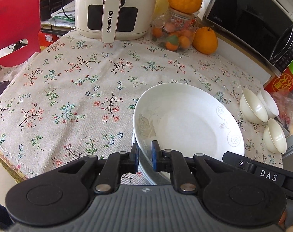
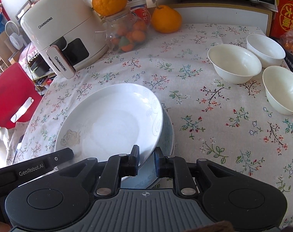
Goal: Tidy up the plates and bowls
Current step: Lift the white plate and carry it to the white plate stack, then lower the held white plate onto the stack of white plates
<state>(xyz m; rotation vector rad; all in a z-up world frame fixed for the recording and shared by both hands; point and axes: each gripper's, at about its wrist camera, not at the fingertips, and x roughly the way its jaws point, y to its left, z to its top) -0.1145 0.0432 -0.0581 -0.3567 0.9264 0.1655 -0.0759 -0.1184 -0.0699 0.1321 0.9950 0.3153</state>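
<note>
Both tools pinch the top plate (image 2: 111,121) at its near rim, left tool (image 1: 145,154) and right tool (image 2: 146,157), tilting it over the stack on the bench (image 2: 204,116). Lower it level and centred; three bowls (image 2: 234,63) wait far right.

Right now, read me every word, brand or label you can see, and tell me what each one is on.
"CHANGHONG": air fryer, on its handle and side.
"Midea": microwave door corner.
"DAS": right claw body, seen by the left camera.
"GenRobot.AI": left claw body, seen by the right camera.
Red box: large Chinese characters, not read reliably.
Microwave keypad, jar label: too small or blurred.
</note>
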